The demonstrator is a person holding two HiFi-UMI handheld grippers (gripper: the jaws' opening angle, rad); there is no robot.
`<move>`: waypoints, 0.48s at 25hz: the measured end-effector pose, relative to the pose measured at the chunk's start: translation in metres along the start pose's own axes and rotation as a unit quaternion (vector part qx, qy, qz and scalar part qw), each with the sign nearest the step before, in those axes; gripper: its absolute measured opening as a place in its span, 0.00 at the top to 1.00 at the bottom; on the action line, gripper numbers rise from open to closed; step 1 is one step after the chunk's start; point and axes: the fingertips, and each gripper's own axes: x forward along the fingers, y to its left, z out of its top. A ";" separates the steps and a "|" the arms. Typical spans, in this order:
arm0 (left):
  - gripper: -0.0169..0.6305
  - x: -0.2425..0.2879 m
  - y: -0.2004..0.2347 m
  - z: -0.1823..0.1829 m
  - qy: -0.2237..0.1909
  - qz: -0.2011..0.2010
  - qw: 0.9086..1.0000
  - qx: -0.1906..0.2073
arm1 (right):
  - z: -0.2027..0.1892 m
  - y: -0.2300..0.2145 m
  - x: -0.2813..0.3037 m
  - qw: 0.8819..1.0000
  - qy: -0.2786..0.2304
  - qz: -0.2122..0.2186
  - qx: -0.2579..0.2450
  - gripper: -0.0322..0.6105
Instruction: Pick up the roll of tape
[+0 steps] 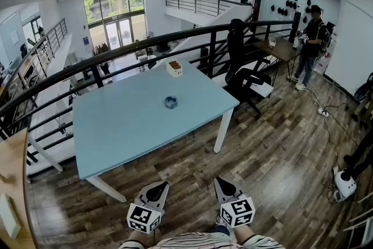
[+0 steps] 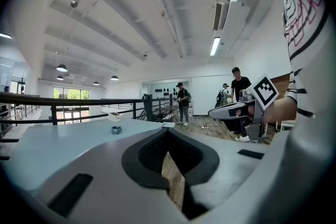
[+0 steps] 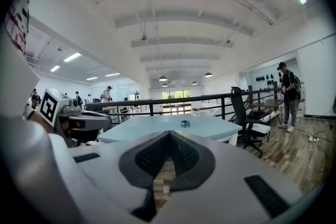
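A small blue roll of tape (image 1: 170, 102) lies near the middle of the light blue table (image 1: 128, 125); it also shows far off in the left gripper view, tape (image 2: 116, 129), and in the right gripper view, tape (image 3: 185, 124). My left gripper (image 1: 158, 186) and right gripper (image 1: 221, 182) hang over the wooden floor in front of the table, well short of the tape. Both are shut with nothing between the jaws, left gripper (image 2: 167, 134), right gripper (image 3: 169, 136).
A white box (image 1: 174, 69) sits at the table's far edge, by a black railing (image 1: 192, 38). A black office chair (image 1: 245, 76) stands right of the table. A person (image 1: 309, 46) stands by a wooden desk (image 1: 280, 49) at the back right. Cables lie on the floor (image 1: 280, 160).
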 end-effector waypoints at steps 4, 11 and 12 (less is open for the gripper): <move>0.94 0.005 0.009 -0.001 0.003 0.000 1.000 -0.003 | 0.000 -0.003 0.008 1.000 0.003 -0.004 0.004 0.91; 0.93 0.019 0.011 -0.003 -0.010 -0.024 1.000 -0.010 | 0.008 -0.010 0.023 0.999 -0.028 0.011 0.018 0.90; 0.90 0.025 0.010 -0.004 -0.008 -0.029 1.000 -0.009 | 0.010 -0.013 0.028 0.999 -0.029 0.017 0.021 0.90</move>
